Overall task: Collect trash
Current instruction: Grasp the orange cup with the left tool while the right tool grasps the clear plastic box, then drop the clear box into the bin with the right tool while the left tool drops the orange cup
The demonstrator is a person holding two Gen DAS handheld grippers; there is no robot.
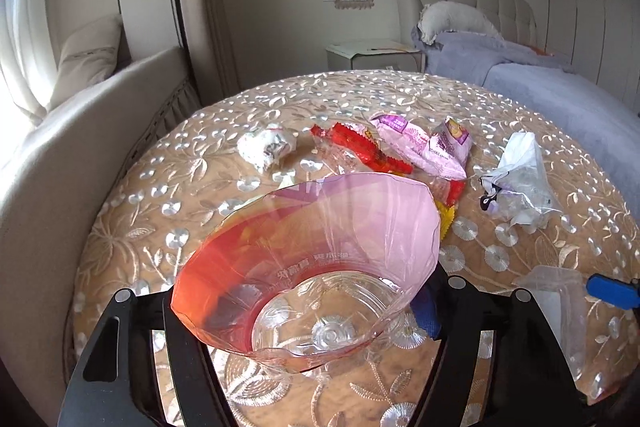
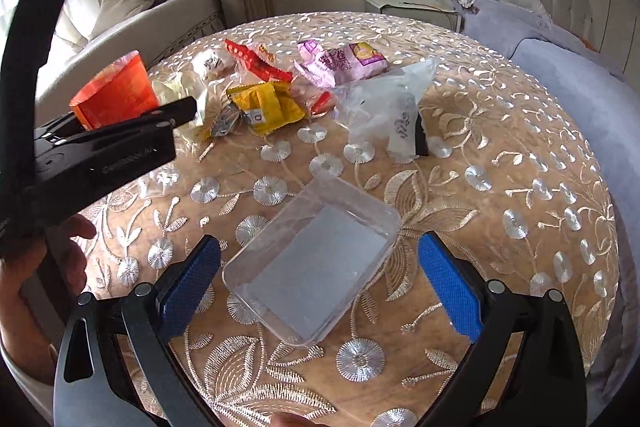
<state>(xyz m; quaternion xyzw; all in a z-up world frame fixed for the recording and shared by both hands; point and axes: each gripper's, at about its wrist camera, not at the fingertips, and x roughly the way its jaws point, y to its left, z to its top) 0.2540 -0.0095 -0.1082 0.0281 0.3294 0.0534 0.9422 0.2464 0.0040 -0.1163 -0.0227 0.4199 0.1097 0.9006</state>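
Note:
My left gripper (image 1: 304, 311) is shut on a cut-off plastic bottle bottom with a pink-orange label (image 1: 320, 267), held above the table; it also shows in the right wrist view (image 2: 116, 95). My right gripper (image 2: 320, 275) is open, its blue pads (image 2: 450, 283) either side of a clear rectangular plastic tray (image 2: 316, 267) lying on the table. Farther off lie a red wrapper (image 2: 256, 61), a yellow wrapper (image 2: 268, 105), a purple snack bag (image 2: 344, 67), a crumpled white paper ball (image 2: 212, 63) and a clear plastic bag (image 2: 384, 103).
The round table has a gold embroidered cloth (image 2: 500, 155). A beige armchair (image 2: 132, 27) stands at the back left, a bed with purple bedding (image 2: 560, 67) at the right, a nightstand (image 2: 408, 5) behind.

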